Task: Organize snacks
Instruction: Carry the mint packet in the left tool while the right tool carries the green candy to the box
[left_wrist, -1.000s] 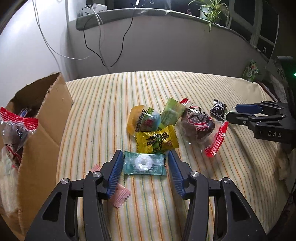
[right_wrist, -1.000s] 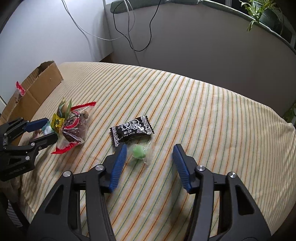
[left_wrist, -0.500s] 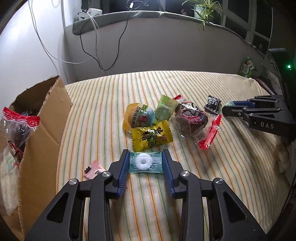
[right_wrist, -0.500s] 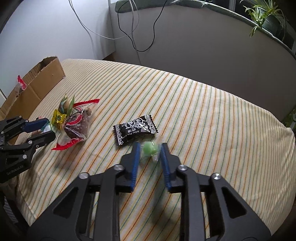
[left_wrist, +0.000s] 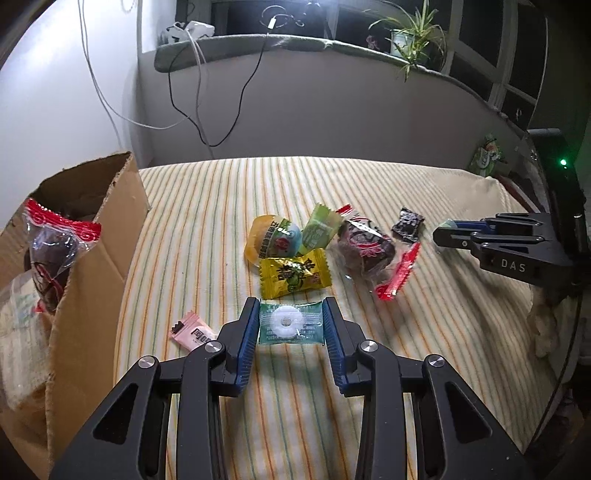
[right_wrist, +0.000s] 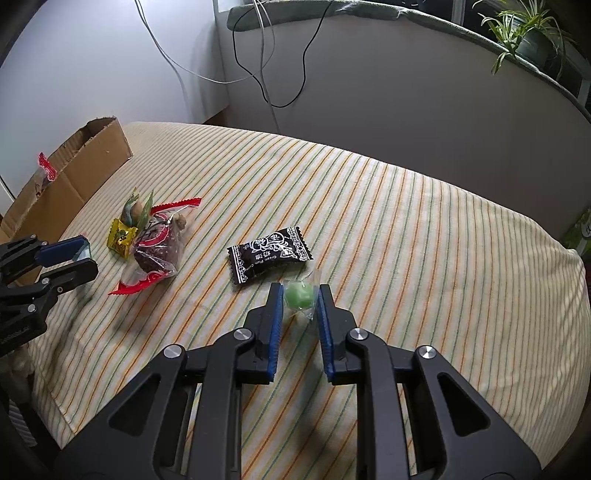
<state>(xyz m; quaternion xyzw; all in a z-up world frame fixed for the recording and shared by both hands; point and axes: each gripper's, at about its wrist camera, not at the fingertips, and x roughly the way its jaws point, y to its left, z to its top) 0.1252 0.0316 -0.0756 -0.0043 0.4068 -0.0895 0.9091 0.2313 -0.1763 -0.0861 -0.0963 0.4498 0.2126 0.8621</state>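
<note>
Left wrist view: left claw (left_wrist: 291, 323) clamps the ring mint packet (left_wrist: 290, 322); yellow candy (left_wrist: 294, 273) at twelve o'clock. Right claw (right_wrist: 300, 300) pinches the green candy (right_wrist: 300, 295).

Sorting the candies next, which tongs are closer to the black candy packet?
Right. The right tongs sit just beside the black packet, shut on a green candy. The left tongs grip a mint beyond the snack pile.

Snack pile (left_wrist: 295, 254) between cardboard box (left_wrist: 92, 266) and bare cloth (right_wrist: 424, 240)
</note>
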